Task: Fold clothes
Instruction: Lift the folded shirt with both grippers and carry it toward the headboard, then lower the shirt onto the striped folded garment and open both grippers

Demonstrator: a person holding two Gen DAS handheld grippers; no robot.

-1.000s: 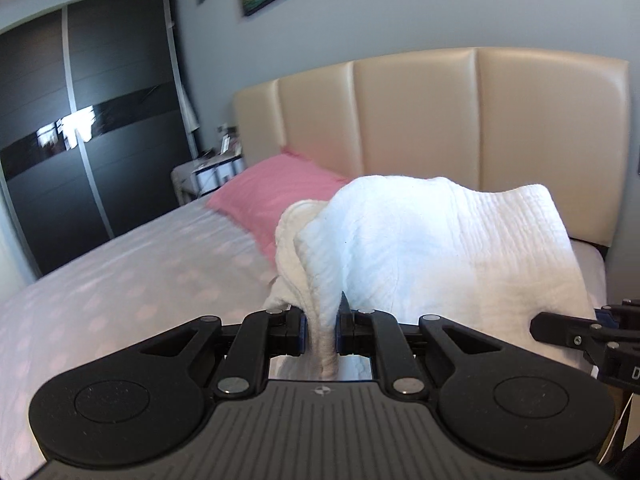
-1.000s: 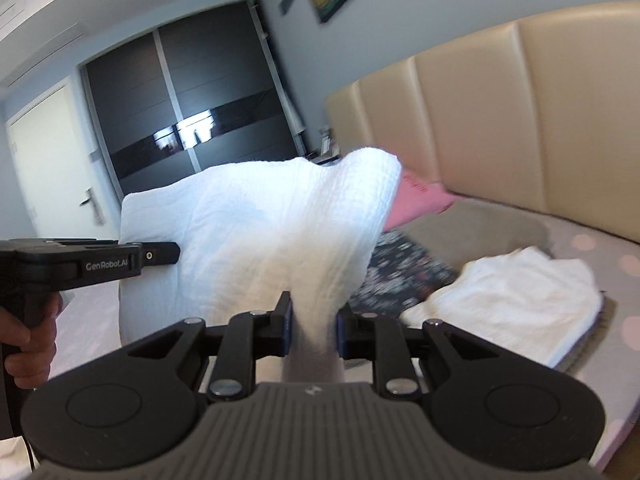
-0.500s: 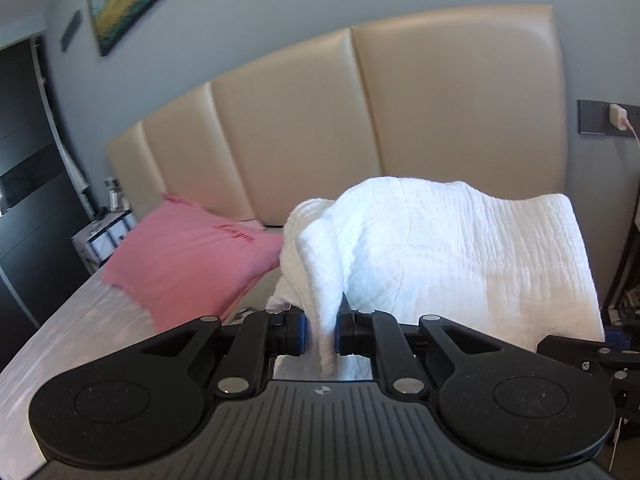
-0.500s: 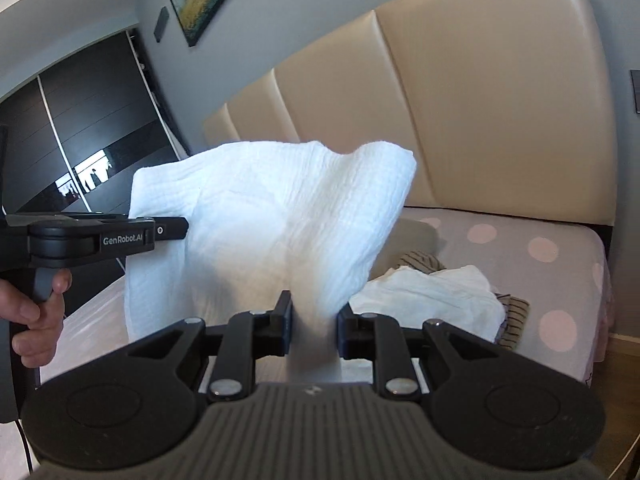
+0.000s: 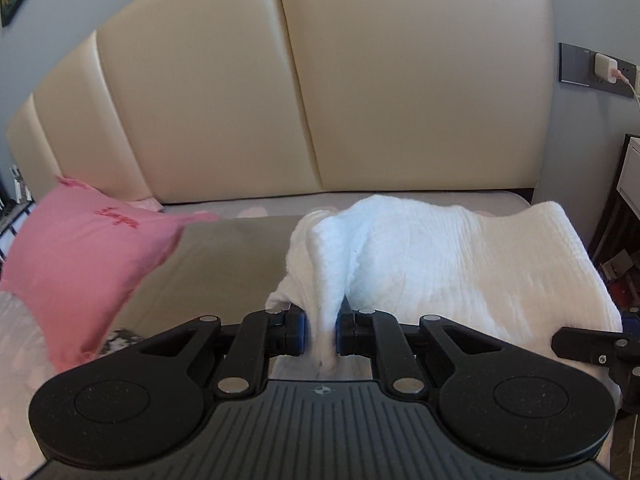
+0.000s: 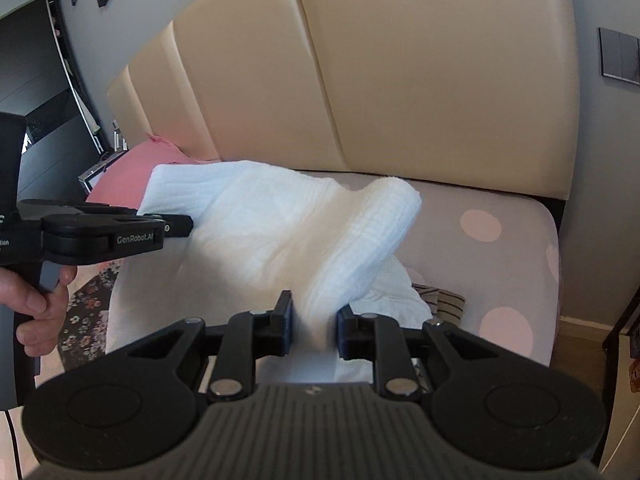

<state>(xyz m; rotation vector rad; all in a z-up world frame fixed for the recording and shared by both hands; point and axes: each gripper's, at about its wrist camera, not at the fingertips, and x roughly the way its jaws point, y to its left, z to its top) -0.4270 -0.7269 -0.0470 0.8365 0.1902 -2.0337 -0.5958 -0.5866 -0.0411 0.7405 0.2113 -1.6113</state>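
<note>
A folded white textured cloth hangs stretched between my two grippers above the head end of the bed. My left gripper is shut on a bunched edge of it. In the right wrist view the same white cloth sags from the left gripper, held by a hand, across to my right gripper, which is shut on its other bunched edge. Another white garment lies on the bed under the cloth, over a striped piece.
A cream padded headboard rises close ahead. A pink pillow lies at the left with a grey-green cloth beside it. A dark floral garment lies on the dotted sheet. A socket with a charger is on the right wall.
Both grippers swung with the white cloth toward the headboard and sank lower. The wardrobe has left the left view; the cloth now hangs just over the white garment on the bed.
</note>
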